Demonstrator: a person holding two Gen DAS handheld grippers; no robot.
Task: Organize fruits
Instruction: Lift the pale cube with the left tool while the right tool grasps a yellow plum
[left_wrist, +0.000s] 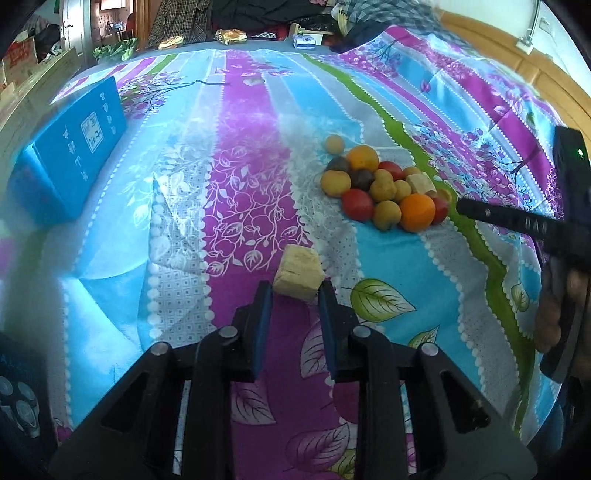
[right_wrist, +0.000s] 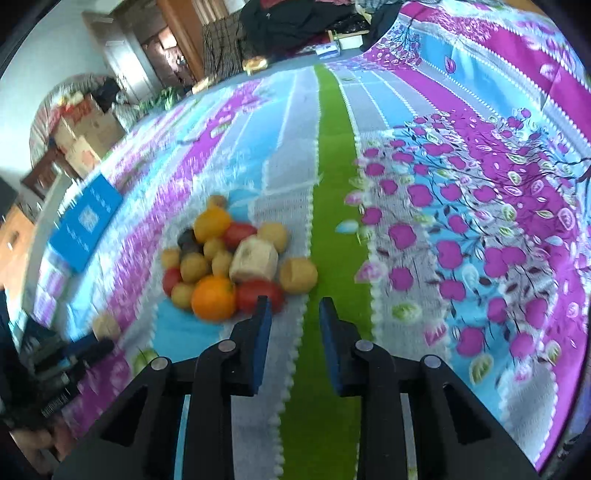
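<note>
Left gripper (left_wrist: 295, 290): clamped on a pale cube (left_wrist: 299, 275) at lower centre, apparently lifted clear of the fruit pile (left_wrist: 384, 184) for sorting. Right gripper (right_wrist: 295, 306): fingers nearly together, nothing between them, just below the pile

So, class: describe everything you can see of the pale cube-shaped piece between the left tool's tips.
The pale cube is a blocky, cream-yellow chunk with rough, matte faces and a shallow crease on its front. It sits tilted, one corner up, pinched between the blue pads of the left tool, over the purple stripe of the bedsheet, apart from the fruit pile.
</note>
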